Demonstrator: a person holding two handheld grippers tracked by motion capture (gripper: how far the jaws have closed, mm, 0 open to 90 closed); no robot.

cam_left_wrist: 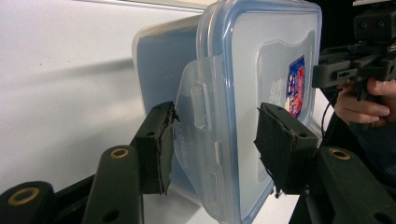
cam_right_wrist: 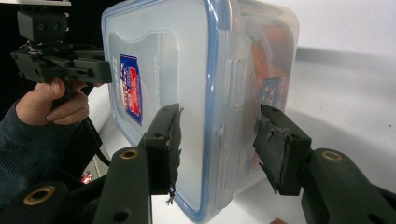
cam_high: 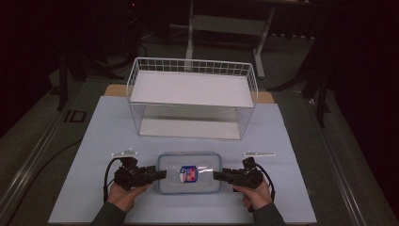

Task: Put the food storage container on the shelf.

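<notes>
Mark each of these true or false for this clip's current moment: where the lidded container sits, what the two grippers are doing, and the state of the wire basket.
1. The clear rectangular plastic container with a blue-rimmed lid sits inside the white wire basket. False: it lies on the pale blue table, in front of the basket.
2. The left gripper straddles one end of the container, fingers apart. True.
3. The right gripper hangs far from the container. False: its fingers straddle the opposite end.
4. The lid is on the container. True.
5. The lid bears a blue and red sticker. True.
</notes>
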